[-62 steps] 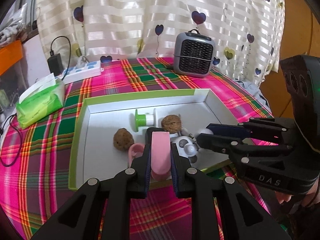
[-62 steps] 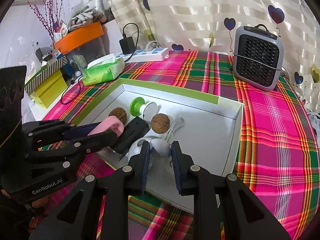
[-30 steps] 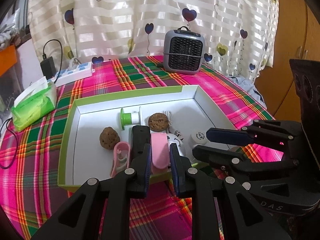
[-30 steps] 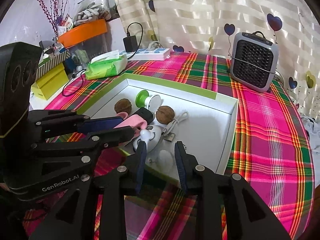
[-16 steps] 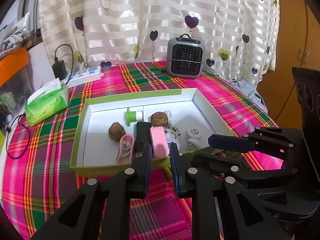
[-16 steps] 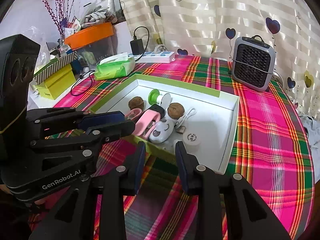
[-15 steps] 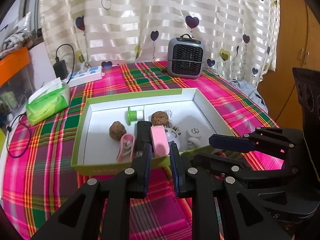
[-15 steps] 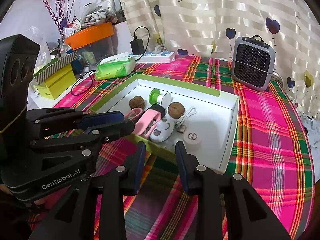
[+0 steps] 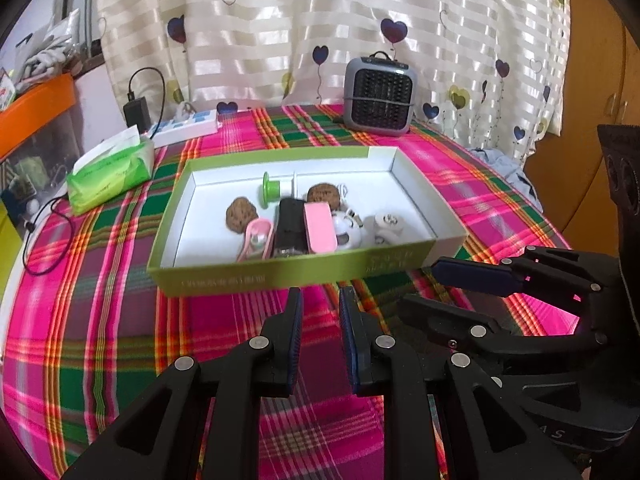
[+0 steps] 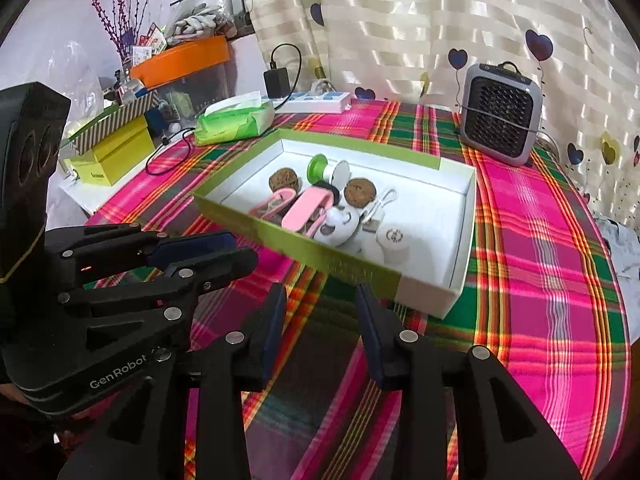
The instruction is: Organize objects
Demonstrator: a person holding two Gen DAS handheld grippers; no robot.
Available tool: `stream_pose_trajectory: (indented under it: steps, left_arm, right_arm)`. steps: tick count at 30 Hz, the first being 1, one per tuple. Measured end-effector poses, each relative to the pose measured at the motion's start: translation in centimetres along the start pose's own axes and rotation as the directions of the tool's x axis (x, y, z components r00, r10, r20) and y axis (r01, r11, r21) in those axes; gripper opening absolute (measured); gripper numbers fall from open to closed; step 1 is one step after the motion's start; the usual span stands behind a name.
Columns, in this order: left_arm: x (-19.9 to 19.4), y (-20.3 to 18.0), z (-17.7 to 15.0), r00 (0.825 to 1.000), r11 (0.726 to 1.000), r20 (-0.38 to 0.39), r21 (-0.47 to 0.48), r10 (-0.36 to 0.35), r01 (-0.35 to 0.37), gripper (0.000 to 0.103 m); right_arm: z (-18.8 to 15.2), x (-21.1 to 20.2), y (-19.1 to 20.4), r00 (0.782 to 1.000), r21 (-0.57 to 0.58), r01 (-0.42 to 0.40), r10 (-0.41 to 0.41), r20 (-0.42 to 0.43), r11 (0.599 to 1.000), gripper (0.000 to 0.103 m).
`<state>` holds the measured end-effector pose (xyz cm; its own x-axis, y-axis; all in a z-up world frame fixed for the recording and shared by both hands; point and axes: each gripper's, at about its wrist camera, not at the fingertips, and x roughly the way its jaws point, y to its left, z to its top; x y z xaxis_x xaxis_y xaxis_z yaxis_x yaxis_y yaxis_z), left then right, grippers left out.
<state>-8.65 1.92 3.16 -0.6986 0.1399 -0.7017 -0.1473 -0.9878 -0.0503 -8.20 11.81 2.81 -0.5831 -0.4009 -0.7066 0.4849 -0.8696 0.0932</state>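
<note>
The green-walled box (image 9: 304, 270) sits mid-frame in the left wrist view on the plaid tablecloth (image 9: 120, 320), its long axis running left to right across the picture, and everything small appears already gathered inside it. Along its near half lie a pink clip (image 9: 256, 238), a black case (image 9: 289, 226), a pink case (image 9: 318, 227), a white round gadget (image 9: 346, 234) and a small white puck (image 9: 387, 224); toward the back wall sit two walnuts (image 9: 241, 215) and a green spool (image 9: 271, 194). No loose item shows on the cloth in front of the box.

Both grippers hang below the box in their own frames, pointing up the picture at its near wall. The left gripper (image 9: 320, 316) has its jaws drawn nearly together with only cloth seen through the narrow gap, so it holds nothing. The right gripper (image 10: 320, 312) is opening, its jaws wider apart, again with nothing between them. In the right wrist view the box runs diagonally, with its near right corner (image 10: 448, 304) just above the jaws.

Neither gripper looks clearly nearer the box. The left faces the middle of the near wall squarely; the right lines up with the puck end. By this layout the sorting seems finished or nearly so. If anything is left, I'd guess it lies outside these frames.

Behind the box stand a grey heater (image 9: 379, 98), a tissue pack (image 9: 110, 172) at left and a power strip (image 9: 186, 130).
</note>
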Motion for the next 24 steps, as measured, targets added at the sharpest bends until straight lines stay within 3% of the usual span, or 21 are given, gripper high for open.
stream_pose_trajectory:
  steps: [24]
  left_arm:
    - [2.0, 0.7, -0.1, 0.997, 0.999, -0.058, -0.026, 0.043, -0.044, 0.017]
  right_arm:
    - [0.0, 1.5, -0.4, 0.999, 0.021, 0.031, -0.03, -0.034, 0.999, 0.042]
